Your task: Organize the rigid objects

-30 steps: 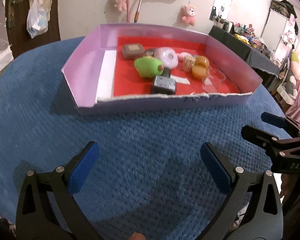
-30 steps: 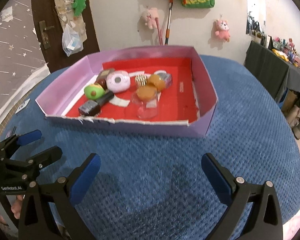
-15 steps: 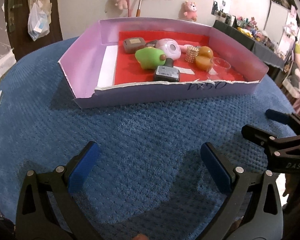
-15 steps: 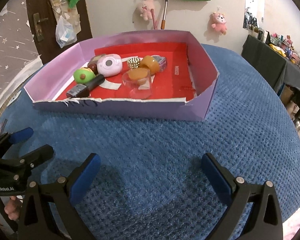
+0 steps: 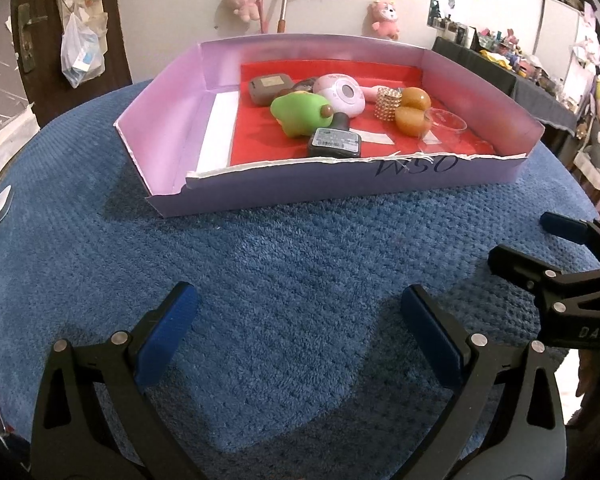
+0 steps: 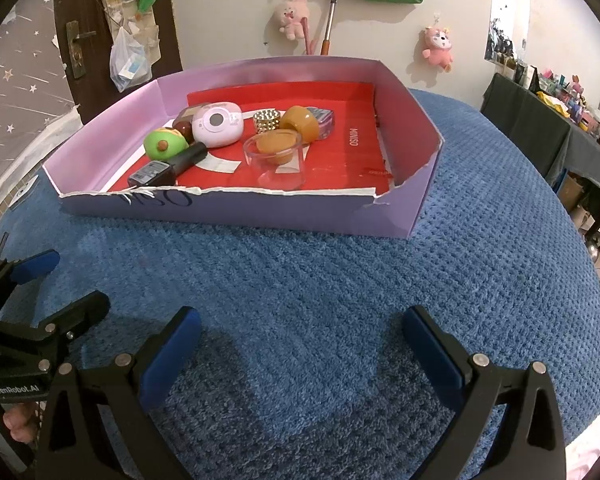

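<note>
A purple box (image 5: 260, 196) with a red floor stands on the blue cloth; it also shows in the right wrist view (image 6: 260, 208). Inside lie a green avocado toy (image 5: 300, 114), a pink toy camera (image 5: 342, 94), a dark bottle (image 5: 334, 142), a brown case (image 5: 268, 86), a gold ring piece (image 5: 389, 103), amber round pieces (image 5: 410, 114) and a clear cup (image 6: 274, 152). My left gripper (image 5: 298, 336) is open and empty over the cloth, well short of the box. My right gripper (image 6: 300, 344) is open and empty too.
The blue textured cloth (image 5: 280, 272) covers a round table. Plush toys (image 6: 292, 16) hang on the wall behind. A door (image 6: 76, 36) stands at the back left. A cluttered dark table (image 6: 548, 120) stands at the right.
Both grippers have dropped lower and tilted up, so the box sits higher and closer in both views. Both stay open and empty. Nothing in the box has moved.
</note>
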`<state>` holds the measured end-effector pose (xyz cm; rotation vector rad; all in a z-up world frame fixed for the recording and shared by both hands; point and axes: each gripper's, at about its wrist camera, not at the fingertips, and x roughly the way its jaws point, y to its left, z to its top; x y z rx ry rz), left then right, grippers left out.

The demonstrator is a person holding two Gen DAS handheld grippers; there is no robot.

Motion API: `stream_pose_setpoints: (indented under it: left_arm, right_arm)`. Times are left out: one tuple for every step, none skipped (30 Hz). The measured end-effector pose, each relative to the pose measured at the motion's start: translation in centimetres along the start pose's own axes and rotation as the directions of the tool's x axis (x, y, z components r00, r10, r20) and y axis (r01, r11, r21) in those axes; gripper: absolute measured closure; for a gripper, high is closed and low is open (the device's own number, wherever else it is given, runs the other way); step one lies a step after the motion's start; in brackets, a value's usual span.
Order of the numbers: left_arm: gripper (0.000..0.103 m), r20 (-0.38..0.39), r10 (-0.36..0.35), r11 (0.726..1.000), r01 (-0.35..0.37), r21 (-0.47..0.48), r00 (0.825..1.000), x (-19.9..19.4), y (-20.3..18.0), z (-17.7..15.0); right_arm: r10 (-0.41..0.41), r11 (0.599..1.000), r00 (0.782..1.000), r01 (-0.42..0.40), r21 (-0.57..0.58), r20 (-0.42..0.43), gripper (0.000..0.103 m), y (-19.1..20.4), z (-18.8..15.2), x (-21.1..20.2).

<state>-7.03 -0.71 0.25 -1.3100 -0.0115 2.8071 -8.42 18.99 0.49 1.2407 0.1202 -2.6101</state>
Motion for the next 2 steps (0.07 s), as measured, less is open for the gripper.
stream_pose_setpoints:
  left_arm:
    - [0.000,-0.002,0.000,1.000,0.000,0.000,1.000,0.02,0.01,0.02]
    - [0.000,-0.003,0.000,1.000,0.000,0.002,1.000,0.05,-0.05,-0.06]
  right_arm:
    - [0.000,1.000,1.000,0.000,0.000,-0.001,0.000,0.00,-0.01,0.00]
    - [0.000,1.000,1.000,0.000,0.000,-0.001,0.000,0.00,-0.01,0.00]
